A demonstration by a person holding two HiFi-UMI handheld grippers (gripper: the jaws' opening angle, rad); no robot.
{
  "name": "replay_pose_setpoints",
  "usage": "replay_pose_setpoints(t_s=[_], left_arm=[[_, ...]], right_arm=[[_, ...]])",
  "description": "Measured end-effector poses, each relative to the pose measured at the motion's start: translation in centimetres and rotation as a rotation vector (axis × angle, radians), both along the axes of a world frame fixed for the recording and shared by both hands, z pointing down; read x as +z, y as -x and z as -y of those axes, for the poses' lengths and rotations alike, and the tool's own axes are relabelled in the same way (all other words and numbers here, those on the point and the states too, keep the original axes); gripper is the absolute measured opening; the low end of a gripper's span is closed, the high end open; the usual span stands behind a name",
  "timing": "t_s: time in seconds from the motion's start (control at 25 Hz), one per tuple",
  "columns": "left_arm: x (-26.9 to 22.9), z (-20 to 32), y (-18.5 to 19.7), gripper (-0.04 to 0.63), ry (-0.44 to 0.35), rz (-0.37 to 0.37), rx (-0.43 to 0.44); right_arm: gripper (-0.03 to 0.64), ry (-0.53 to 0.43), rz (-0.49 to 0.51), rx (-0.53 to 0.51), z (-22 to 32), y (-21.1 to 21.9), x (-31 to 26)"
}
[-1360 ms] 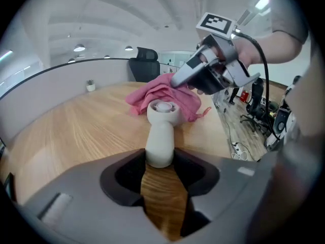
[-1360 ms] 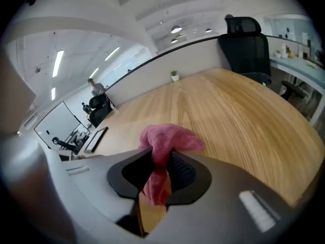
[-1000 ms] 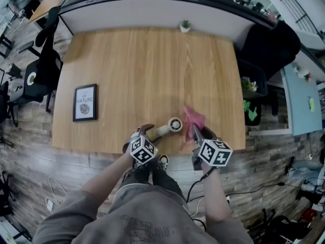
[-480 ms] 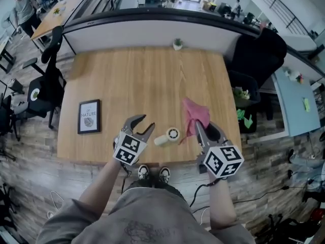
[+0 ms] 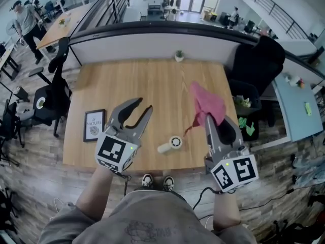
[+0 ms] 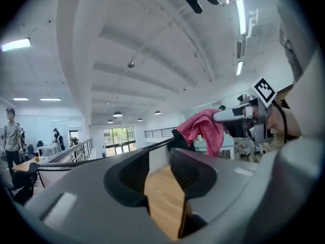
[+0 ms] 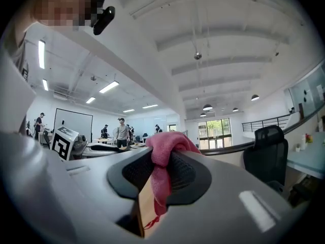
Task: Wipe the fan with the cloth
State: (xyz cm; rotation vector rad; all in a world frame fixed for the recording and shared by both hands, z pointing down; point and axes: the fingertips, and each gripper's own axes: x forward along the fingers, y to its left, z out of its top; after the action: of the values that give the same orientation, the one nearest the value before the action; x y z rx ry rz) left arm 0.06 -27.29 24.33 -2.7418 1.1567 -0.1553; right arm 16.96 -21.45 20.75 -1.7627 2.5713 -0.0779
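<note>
Two hand-held grippers hang level above a wooden table (image 5: 152, 85), seen from over the person's head. The right gripper (image 5: 216, 118) has its jaws pressed together on a pink cloth (image 5: 208, 100), pinching one fold. The rest of the cloth bunches over the jaw tips and a loose end trails below. The left gripper (image 5: 142, 104) holds nothing: its jaws stand part-way apart, have just been closing, and only bare table shows through the gap. The small cream handheld fan (image 5: 171, 144) lies on its side close to the table's near edge. In the head view it sits between the two grippers, and neither touches it. We judge that the wiping itself has not begun: the cloth is in hand, but it has not yet met the fan. As we read it, the next move calls for lowering the left gripper to steady the fan by its handle, then bringing the cloth down onto the round head. The fan looks light and rounded, so it might roll or slide under the cloth if not held. As for containers, a small white pot (image 5: 179, 55) at the table's far edge holds a green plant. A dark bin (image 5: 254, 95) just beside the table's right side has something green in it that we cannot make out.
</note>
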Motion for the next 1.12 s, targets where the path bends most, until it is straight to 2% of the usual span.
replay_pose_setpoints(t_s=[0.2, 0.44, 0.68, 0.84, 0.96, 1.12], left_arm=[[-3.6, -1.5, 1.3, 0.108, -0.042, -0.073, 0.0], [-4.3, -4.2, 2.1, 0.095, -0.017, -0.048, 0.006], [-2.2, -5.5, 2.9, 0.006, 0.002, -0.016, -0.022], [0.3, -6.5, 2.6, 0.003, 0.058, 0.019, -0.024], [1.3, -7.1, 2.3, 0.002, 0.114, 0.017, -0.029], [1.3, -7.3, 2.5, 0.002, 0.122, 0.008, -0.04]], right_arm=[[0.081, -0.083, -0.027, 0.012, -1.5, 0.1, -2.9], [0.081, -0.109, -0.021, 0.033, -3.7, -0.4, -3.5], [0.081, -0.057, -0.015, 0.039, -5.0, -0.3, -1.4], [0.081, -0.01, -0.019, 0.023, -5.6, 0.1, 0.2], [0.081, 0.03, -0.012, 0.012, -6.0, 0.2, 1.6], [0.081, 0.073, 0.003, -0.002, -6.3, 0.8, 3.3]])
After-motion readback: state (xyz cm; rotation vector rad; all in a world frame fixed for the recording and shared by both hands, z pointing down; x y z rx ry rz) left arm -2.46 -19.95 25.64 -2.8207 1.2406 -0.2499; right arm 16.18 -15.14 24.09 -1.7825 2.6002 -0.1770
